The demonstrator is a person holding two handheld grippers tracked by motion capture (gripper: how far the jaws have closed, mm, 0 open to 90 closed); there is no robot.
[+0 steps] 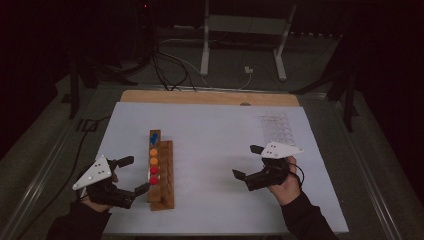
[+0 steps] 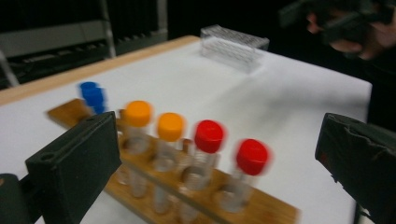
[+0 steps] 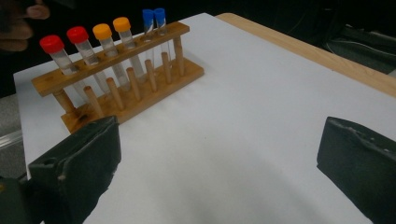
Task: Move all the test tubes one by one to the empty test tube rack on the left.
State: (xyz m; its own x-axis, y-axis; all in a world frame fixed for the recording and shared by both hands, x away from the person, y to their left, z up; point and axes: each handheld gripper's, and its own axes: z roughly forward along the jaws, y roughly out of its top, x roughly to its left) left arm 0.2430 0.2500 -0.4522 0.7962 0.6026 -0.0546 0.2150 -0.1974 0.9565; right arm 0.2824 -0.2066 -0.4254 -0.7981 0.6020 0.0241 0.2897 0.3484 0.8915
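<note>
black jaws of the left gripper (image 1: 129,176) stand spread wide, pinching nothing; just ahead of them, the wooden rack (image 2: 196,186) holds capped tubes (image 2: 208,136) upright: two red, two orange, two blue. right gripper (image 1: 246,161), jaws likewise spread and empty, hovers well apart from the rack. white sheet (image 1: 215,135) covers the table (image 1: 200,96); clear plastic tray (image 1: 276,127) lies beyond the right jaws. dark room, cables (image 1: 170,67) on the floor behind.

We hold both forearms low over the tabletop: our left claw (image 1: 129,175) gapes wide with nothing between its jaws, while our right claw (image 1: 248,161), gripped in a sleeved hand (image 1: 283,181), likewise stands open and empty.
</note>
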